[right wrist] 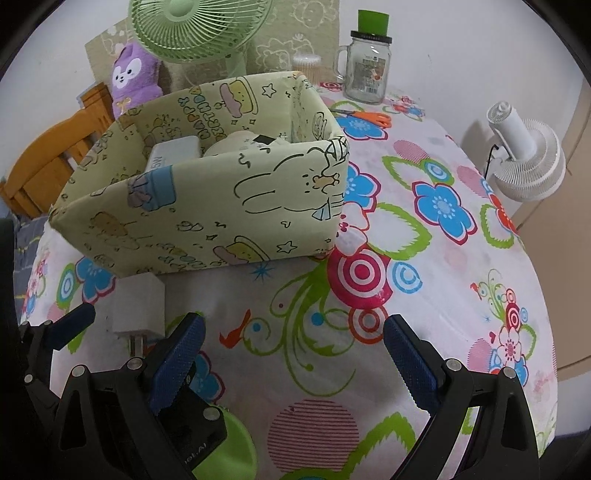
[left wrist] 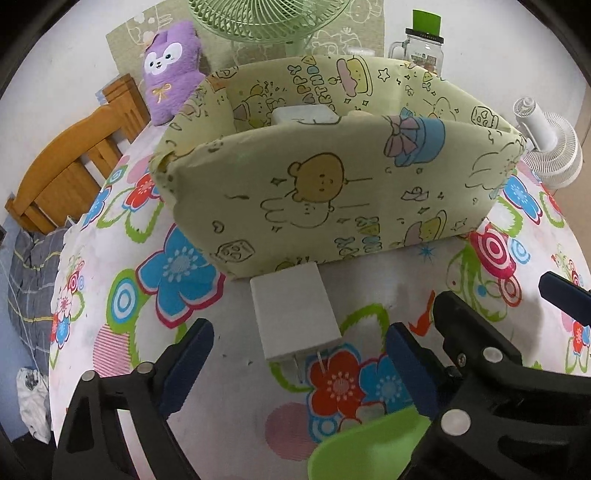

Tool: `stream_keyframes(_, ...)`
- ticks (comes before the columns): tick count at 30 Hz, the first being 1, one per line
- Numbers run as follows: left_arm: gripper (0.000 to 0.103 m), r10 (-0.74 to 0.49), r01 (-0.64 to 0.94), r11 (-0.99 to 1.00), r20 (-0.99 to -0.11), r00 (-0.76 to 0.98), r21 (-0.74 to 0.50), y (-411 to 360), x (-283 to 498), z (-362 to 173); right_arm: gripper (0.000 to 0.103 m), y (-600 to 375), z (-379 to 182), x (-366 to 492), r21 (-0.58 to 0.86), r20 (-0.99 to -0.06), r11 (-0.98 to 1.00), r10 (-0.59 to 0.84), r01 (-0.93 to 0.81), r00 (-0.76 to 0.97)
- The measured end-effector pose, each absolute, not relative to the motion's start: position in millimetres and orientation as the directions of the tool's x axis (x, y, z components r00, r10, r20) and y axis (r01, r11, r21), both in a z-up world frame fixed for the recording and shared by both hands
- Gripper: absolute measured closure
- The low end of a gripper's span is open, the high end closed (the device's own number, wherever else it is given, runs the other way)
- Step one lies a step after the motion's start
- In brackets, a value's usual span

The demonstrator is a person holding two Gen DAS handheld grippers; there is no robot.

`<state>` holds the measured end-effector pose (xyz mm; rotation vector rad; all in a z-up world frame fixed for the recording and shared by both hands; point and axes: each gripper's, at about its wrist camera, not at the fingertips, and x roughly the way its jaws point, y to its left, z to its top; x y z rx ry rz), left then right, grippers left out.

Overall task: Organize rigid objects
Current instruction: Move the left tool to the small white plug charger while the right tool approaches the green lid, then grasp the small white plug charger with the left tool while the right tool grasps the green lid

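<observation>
Now left tool point(left wrist: 299, 354) spread wide around white charger point(left wrist: 293, 314), pads not touching it; charger flat on bench point(right wrist: 424, 280), at 6 o'clock of fabric box point(left wrist: 332, 184). Right tool point(right wrist: 293, 354) apart, empty.

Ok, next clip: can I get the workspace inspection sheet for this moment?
Surface: floral tablecloth, flat.
Job's things: white charger lies on the cloth against the storage box; white items already inside the box.
Clutter: green lid, scissors, glass jar, plush toy.
Grippers: left claw open, astride the charger, not touching; right claw open, empty.
Cables: dark lead at the white fan.
Surroundings: green fan, wooden chair.
</observation>
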<state>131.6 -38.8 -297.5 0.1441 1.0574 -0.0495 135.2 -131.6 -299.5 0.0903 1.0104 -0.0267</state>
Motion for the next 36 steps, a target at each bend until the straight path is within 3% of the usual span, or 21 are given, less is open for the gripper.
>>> stream_keyframes(4,0.017,0.027,0.107,0.99,-0.874,0.485,0.09,-37.7,136.6,-299.7,0.004,-130.6,-301.5,140.9,0.058,-0.849,0.997,0.018,0.059,0.528)
stream_keyframes(7,0.029,0.048,0.093,0.99,-0.882,0.469,0.104,-35.3,140.2,-302.0,0.004,-129.2,-302.3,143.6,0.062,-0.852,0.997,0.025,0.053,0.522)
stream_keyframes(9,0.045,0.045,0.095,0.99,-0.885,0.463,0.1,-34.7,142.3,-300.6,0.004,-129.8,-302.1,144.9,0.069,-0.854,0.996,0.029,0.058,0.52)
stream_keyframes(12,0.056,0.026,0.105,0.991,-0.887,0.46,0.083,-33.5,144.3,-298.8,0.004,-129.8,-301.5,146.7,0.067,-0.855,0.996,0.027,0.058,0.518)
stream_keyframes(36,0.059,0.022,0.08,0.994,-0.883,0.469,0.067,-0.9,98.6,-285.9,0.004,-93.4,-293.5,115.1,0.07,-0.853,0.997,0.075,-0.028,0.517)
